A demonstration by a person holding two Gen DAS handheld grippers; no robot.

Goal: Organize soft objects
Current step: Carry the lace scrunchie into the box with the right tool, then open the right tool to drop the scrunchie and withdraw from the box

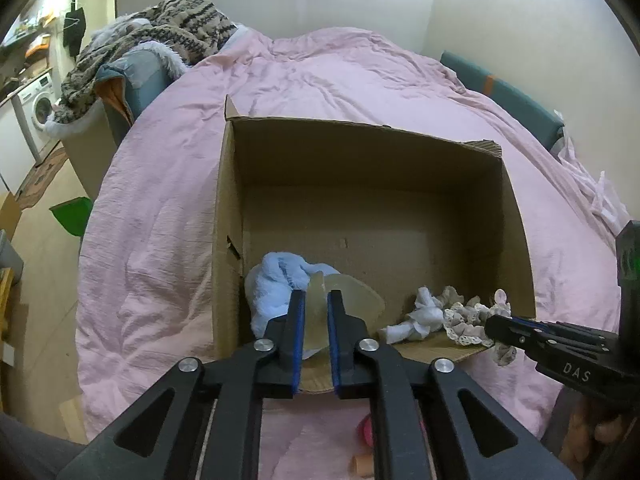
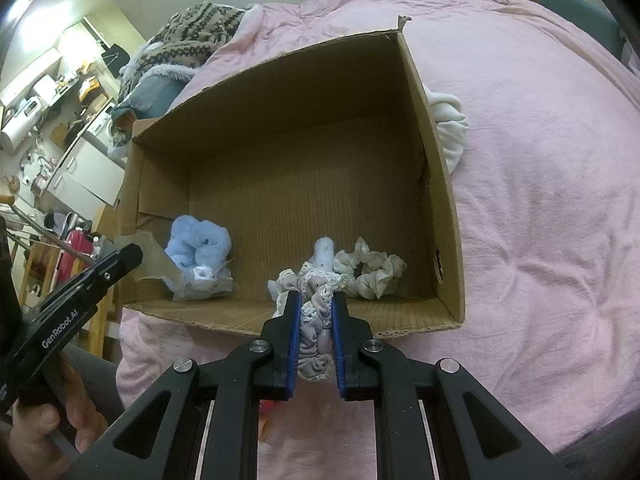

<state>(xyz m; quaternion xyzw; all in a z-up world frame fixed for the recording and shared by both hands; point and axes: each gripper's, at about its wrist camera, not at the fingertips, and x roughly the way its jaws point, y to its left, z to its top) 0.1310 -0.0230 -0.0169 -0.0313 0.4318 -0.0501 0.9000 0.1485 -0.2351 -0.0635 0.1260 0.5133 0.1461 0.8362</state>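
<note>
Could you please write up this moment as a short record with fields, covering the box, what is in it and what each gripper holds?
setting: cardboard box lying open on a pink duvet
left gripper: shut on a translucent plastic wrapper
right gripper: shut on a grey lace-trimmed scrunchie, over the box's near flap
in box, left: fluffy blue scrunchie
in box, right: cream scrunchie
outside box: white cloth against its right wall
</note>
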